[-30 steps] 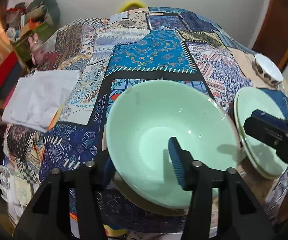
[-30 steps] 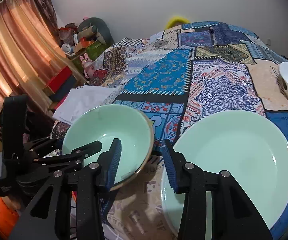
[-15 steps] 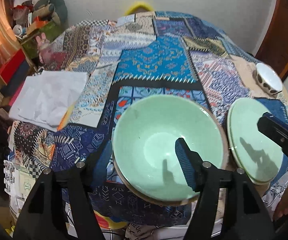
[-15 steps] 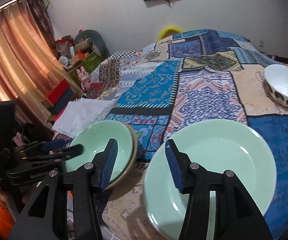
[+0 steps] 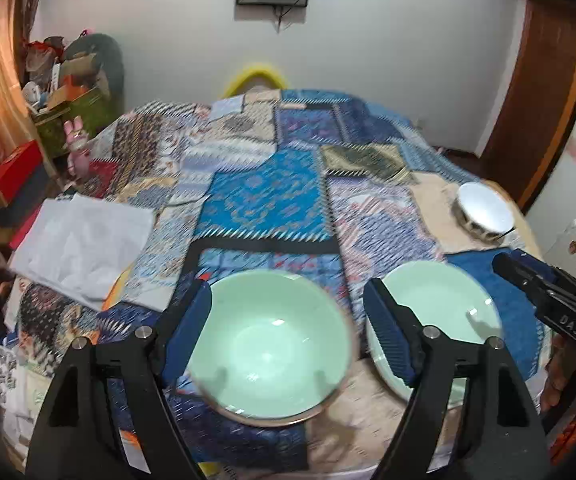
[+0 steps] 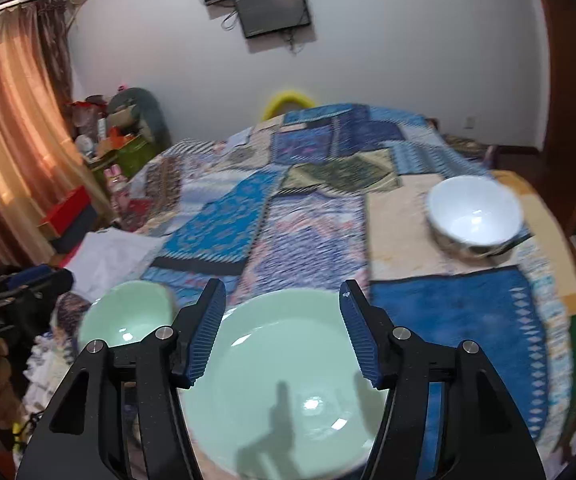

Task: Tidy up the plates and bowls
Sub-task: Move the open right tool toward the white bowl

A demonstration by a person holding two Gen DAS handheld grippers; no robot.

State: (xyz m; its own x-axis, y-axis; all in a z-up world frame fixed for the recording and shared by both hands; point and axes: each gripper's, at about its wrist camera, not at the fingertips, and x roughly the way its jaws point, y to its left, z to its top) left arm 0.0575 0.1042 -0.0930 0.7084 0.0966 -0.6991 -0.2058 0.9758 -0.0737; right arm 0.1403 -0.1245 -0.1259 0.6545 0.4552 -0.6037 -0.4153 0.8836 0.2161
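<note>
- Blue-padded left claw (image 5: 288,320): mine, jaws just widened, holding nothing; a second ago they straddled the mint bowl's (image 5: 271,348) near rim, now lifted clear.
- Right claw (image 6: 283,324): jaws also just opened, empty, above the mint plate (image 6: 288,384); its body reads "DAS".
- Bowl left, plate right, side by side on the patchwork cloth (image 5: 263,200).
- White bowl (image 6: 474,212): farther right.
- White folded cloth (image 5: 83,244): far left.

The right gripper (image 6: 281,332) hangs above a green plate (image 6: 288,392), its jaws just opening and empty; a green bowl (image 6: 127,316) sits left, a white bowl (image 6: 474,212) far right
</note>
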